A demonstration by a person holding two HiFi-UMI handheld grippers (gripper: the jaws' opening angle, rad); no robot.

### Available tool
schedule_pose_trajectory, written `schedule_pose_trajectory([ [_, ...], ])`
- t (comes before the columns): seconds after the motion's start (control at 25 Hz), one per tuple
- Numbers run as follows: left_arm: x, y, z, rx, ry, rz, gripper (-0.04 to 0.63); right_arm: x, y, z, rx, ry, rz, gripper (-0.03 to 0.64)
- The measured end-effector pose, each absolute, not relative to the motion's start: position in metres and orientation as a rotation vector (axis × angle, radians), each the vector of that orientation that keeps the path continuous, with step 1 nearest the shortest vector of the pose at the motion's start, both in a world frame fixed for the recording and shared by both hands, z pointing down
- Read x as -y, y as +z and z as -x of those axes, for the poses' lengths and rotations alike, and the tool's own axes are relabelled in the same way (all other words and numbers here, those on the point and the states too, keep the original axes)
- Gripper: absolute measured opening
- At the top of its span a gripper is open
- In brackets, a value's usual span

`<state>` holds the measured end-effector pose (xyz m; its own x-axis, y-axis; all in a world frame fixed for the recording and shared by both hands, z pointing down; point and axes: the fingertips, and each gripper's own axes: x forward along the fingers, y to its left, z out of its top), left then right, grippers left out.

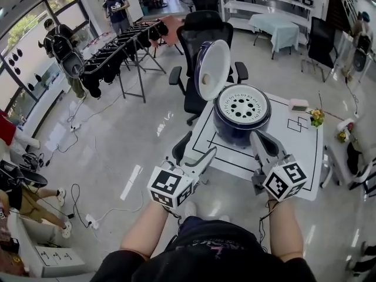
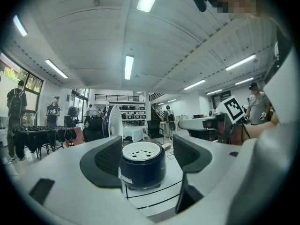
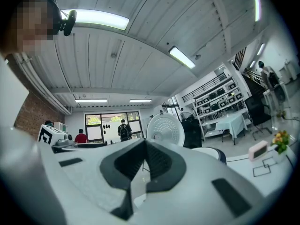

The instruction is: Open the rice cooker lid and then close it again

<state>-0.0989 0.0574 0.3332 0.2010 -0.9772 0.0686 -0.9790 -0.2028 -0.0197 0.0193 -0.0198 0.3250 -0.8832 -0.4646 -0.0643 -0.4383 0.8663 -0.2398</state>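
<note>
The left gripper [image 1: 197,151] is nearest, and its jaws are wide apart and hold nothing. The right gripper [image 1: 258,138] is beside it with its jaws pressed together, also empty. Both are at the near edge of the white desk [image 1: 305,151] and touch nothing. A little further on, the rice cooker [image 1: 241,119] sits on the desk, round and dark blue, with a white plate full of holes on top. Behind it the lid [image 1: 211,69] stands straight up. So the opening looks done, and shutting the lid is the part left.

The right hand-held gripper [image 3: 144,146] hides most of the rice cooker [image 3: 211,152] in its own view.
</note>
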Motion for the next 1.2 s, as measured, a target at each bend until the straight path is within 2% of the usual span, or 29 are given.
schedule_pose_trajectory([
  [0.8, -0.045, 0.32, 0.077, 1.962, 0.104, -2.448, 0.327, 0.027, 0.318, -0.054, -2.882, -0.316, 0.762, 0.002],
  [1.2, -0.016, 0.317, 0.103, 1.991, 0.076, -2.436, 0.327, 0.057, 0.324, -0.04, -2.879, -0.329, 0.784, 0.002],
])
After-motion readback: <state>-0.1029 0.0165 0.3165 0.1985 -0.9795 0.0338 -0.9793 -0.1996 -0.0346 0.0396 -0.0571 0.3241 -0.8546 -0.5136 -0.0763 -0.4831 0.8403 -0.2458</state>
